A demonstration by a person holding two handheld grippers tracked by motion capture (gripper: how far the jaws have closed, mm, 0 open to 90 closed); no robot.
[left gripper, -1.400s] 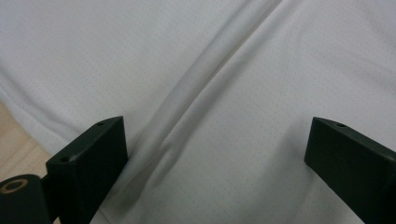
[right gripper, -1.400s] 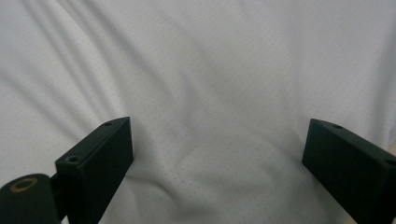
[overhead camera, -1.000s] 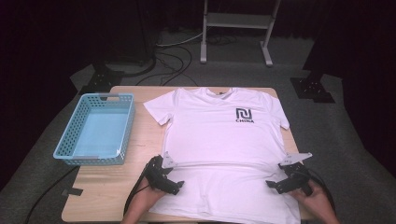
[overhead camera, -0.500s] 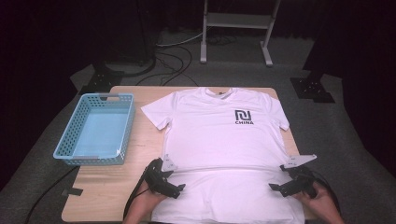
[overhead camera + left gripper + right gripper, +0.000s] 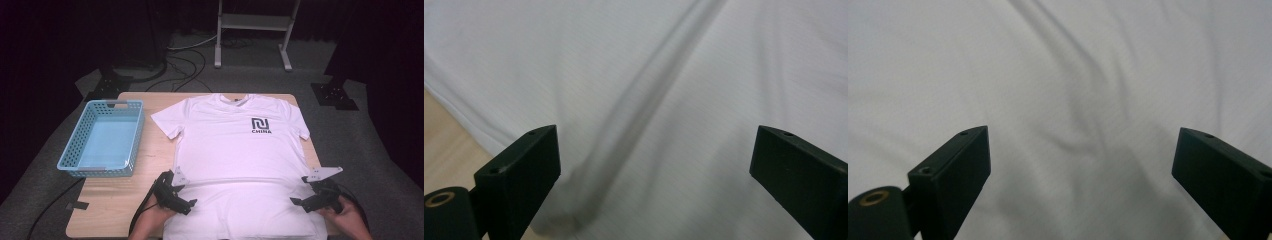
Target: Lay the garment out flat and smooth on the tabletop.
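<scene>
Shirt (image 5: 684, 100) fabric lies between both grippers' wide-apart jaws.

The high view looks forward and down from above the person's side of the table (image 5: 115, 210), far enough off to take in the whole top, the basket (image 5: 100, 140) and the floor beyond. Each gripper view rides on its gripper and looks along two black jaws, set wide apart, from close above the shirt (image 5: 235, 150). The shared part is the shirt's lower portion: the left gripper (image 5: 176, 196) view covers its left edge (image 5: 469, 125) with bare table beside it, the right gripper (image 5: 316, 196) view covers cloth (image 5: 1073, 100).
</scene>
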